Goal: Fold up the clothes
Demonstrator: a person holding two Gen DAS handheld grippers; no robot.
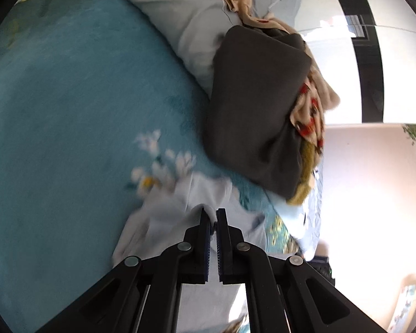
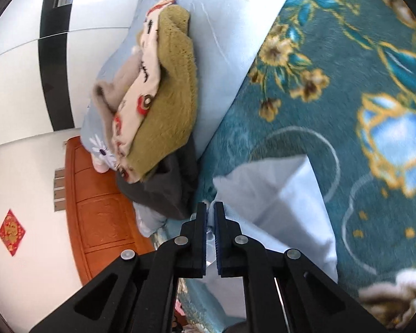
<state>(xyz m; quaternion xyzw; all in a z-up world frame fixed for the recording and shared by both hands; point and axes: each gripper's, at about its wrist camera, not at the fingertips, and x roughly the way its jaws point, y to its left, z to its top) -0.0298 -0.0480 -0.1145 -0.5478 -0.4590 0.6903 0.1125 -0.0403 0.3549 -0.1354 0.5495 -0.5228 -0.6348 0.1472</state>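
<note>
Left wrist view: the left gripper [image 1: 213,215] has its jaws drawn nearly together, pinching a fold of the pale blue garment [image 1: 177,216]. The cloth lies bunched on the teal floral bedspread [image 1: 69,111], directly under and ahead of the fingers; its edges are motion-blurred. Beyond it, a dark grey folded garment [image 1: 258,105] sits on top of a stack, partly over a light grey-blue pillow [image 1: 180,19]. A cream cloth with red print [image 1: 310,116] and an olive fleecy piece [image 1: 305,166] peek out along the stack's right edge. Only this view shows the plain teal expanse of the bed at left and the bright wall at right.

Right wrist view: the right gripper [image 2: 210,213] is likewise closed to a narrow slit, with pale blue garment [image 2: 285,194] fabric caught between the pads. Here the garment shows a crisp folded corner and a flat panel to the right of the fingers, resting on the bedspread [image 2: 332,88], whose gold-and-blue flower pattern is seen only from this side. The stack appears from its other side: olive fleece [image 2: 169,105] dominant, cream print [image 2: 141,102] above it, dark grey garment [image 2: 163,188] at the bottom. This view alone shows an orange wooden headboard [image 2: 97,208] and a red wall ornament [image 2: 11,231].
</note>
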